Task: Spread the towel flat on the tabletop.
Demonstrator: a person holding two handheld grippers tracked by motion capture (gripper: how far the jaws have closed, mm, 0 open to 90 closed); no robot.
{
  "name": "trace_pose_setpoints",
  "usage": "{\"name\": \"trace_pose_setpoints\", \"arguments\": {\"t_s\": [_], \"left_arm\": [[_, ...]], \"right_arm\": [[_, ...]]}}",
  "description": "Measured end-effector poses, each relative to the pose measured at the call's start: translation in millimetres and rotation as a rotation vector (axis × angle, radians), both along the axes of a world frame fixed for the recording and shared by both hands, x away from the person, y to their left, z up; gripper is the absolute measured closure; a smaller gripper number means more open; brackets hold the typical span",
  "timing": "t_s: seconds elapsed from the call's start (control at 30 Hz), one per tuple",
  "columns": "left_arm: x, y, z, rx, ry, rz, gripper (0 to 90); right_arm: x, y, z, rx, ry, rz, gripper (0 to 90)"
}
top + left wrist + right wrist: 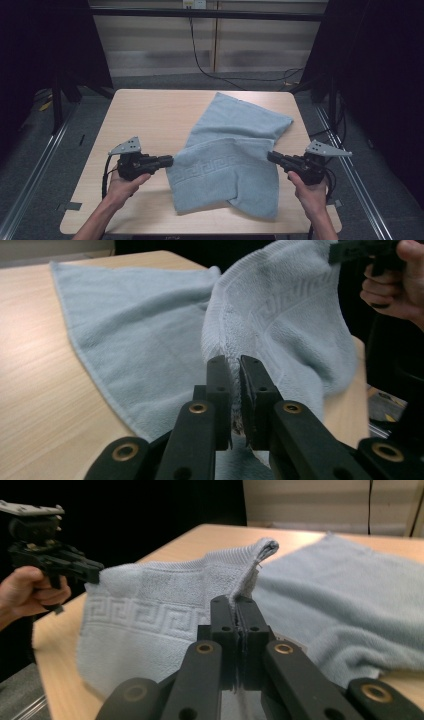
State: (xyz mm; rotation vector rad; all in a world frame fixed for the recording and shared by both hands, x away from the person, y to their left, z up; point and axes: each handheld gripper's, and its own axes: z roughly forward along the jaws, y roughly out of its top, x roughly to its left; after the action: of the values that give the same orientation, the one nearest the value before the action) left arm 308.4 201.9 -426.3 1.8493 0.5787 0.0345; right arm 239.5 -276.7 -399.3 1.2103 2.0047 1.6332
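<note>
- No text, label, brand name, number or sign can be read in the high view or in either gripper view.
- The towel (227, 160) carries a woven meander (Greek-key) border band; this is a pattern, not lettering.
- The grey plates on top of the grippers show holes, without legible markings.
</note>
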Motion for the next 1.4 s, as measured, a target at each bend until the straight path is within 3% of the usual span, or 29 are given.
{"name": "trace_pose_setpoints", "arguments": {"t_s": [0.07,0.2,0.3,0.4,0.5,0.57,0.67,0.77,0.83,0.9,0.93,0.97,1.07,1.13,1.23,1.4], "left_arm": [[-2.1,2.3,4.3,0.0,-0.009,-0.003,84.0],[-7.1,11.3,26.7,-0.073,-0.052,0.007,84.0],[-7.3,15.1,41.5,-0.093,-0.076,0.026,84.1],[-11.0,18.3,53.7,-0.124,-0.1,0.02,84.2],[-21.4,21.5,57.2,-0.131,-0.113,0.007,84.1],[-30.3,25.7,51.4,-0.091,-0.114,0.005,84.1],[-42.9,29.0,28.4,-0.053,-0.068,-0.002,84.1],[-59.4,29.5,-3.0,-0.003,0.002,-0.044,84.1],[-68.5,30.3,-16.4,0.03,0.024,-0.059,84.0],[-76.8,30.6,-30.1,0.054,0.074,-0.09,83.9],[-80.1,29.9,-36.3,0.07,0.098,-0.102,83.9],[-82.9,29.4,-40.4,0.087,0.112,-0.112,83.8],[-89.9,28.4,-49.6,0.12,0.143,-0.134,83.2],[-97.7,30.1,-52.5,0.115,0.16,-0.167,81.5],[-97.3,32.9,-47.9,0.077,0.152,-0.184,78.4],[-68.6,26.0,-31.1,0.043,0.11,-0.161,71.2]], "right_arm": [[-6.6,0.4,10.6,0.01,-0.027,0.013,88.5],[-14.7,4.6,26.8,0.01,-0.062,0.029,88.6],[-19.9,6.5,42.9,-0.011,-0.094,0.038,88.5],[-23.5,0.5,59.9,0.024,-0.133,0.037,88.6],[-29.7,1.4,64.9,0.008,-0.14,0.045,88.6],[-37.7,4.1,60.8,-0.02,-0.138,0.056,88.5],[-49.1,4.8,41.8,-0.053,-0.1,0.069,88.4],[-61.8,6.1,11.9,-0.084,-0.017,0.097,88.4],[-72.4,7.6,-8.4,-0.094,0.032,0.133,88.3],[-82.4,8.3,-27.3,-0.107,0.09,0.155,88.1],[-87.2,8.6,-40.2,-0.1,0.135,0.181,87.9],[-91.1,9.5,-49.6,-0.13,0.171,0.195,87.8],[-101.9,10.3,-69.6,-0.139,0.235,0.222,84.0],[-103.8,9.8,-71.7,-0.153,0.24,0.233,75.9],[-98.6,4.9,-58.2,-0.139,0.211,0.221,66.9],[-73.2,-2.7,-35.5,-0.099,0.147,0.175,67.0]]}}
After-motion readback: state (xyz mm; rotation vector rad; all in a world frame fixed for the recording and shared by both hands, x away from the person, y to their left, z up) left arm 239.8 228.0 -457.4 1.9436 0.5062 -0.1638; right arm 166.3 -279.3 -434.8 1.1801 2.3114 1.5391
